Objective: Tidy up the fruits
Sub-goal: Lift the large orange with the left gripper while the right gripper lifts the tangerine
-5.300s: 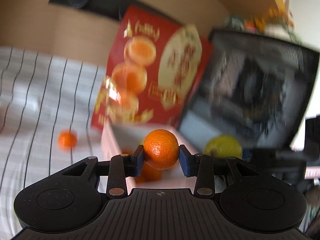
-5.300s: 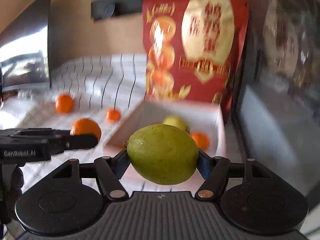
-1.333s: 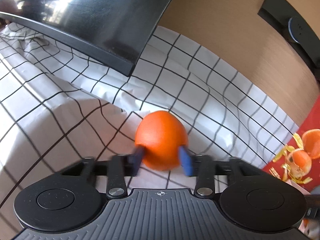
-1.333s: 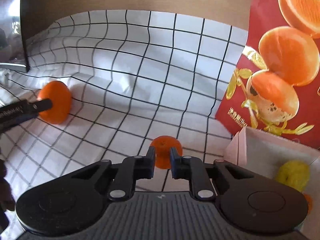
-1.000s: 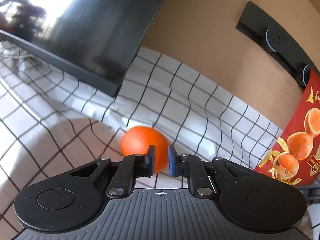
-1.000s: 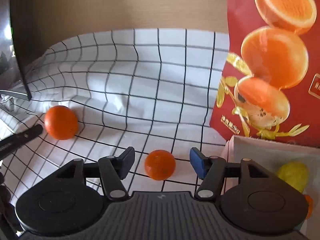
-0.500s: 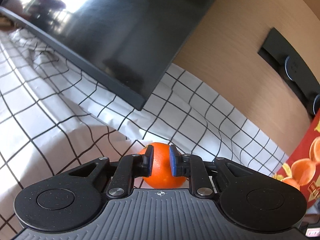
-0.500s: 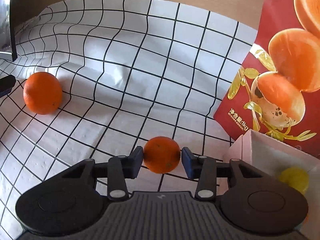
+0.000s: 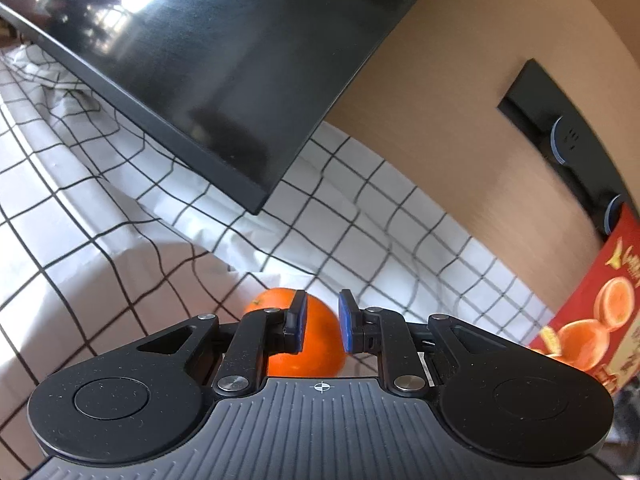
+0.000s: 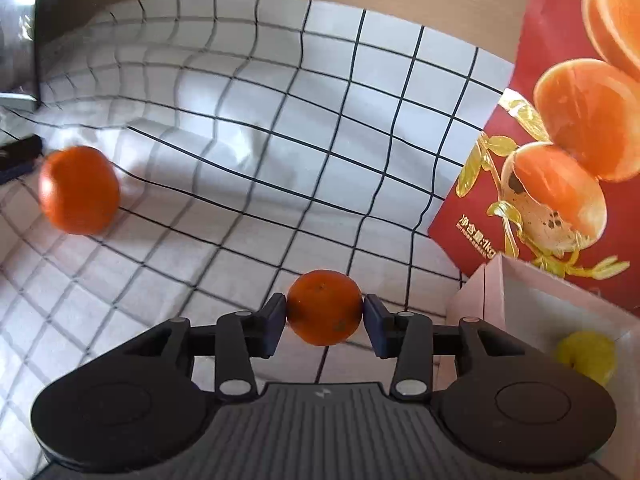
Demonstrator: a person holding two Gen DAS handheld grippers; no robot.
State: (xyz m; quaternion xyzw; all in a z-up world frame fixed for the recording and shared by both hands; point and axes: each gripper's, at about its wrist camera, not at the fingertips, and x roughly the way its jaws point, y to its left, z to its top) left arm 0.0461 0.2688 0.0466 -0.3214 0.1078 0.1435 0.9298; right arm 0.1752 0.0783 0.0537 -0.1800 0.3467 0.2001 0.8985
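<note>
Checked cloth [image 9: 100,240], dark monitor [image 9: 208,60], wooden wall [image 9: 460,100]

- My left gripper [image 9: 322,326] hides the lower half of the orange [image 9: 320,344] just beyond its fingertips; contact cannot be told.
- Right of my right gripper [image 10: 325,322], the yellow fruit [image 10: 586,354] is blurred and the pink box [image 10: 520,292] is cut off.

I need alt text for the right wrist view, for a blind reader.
The right claw grips a small orange over a checked cloth. A bigger orange lies far left; a red box and a white tray holding a yellow fruit sit right.
</note>
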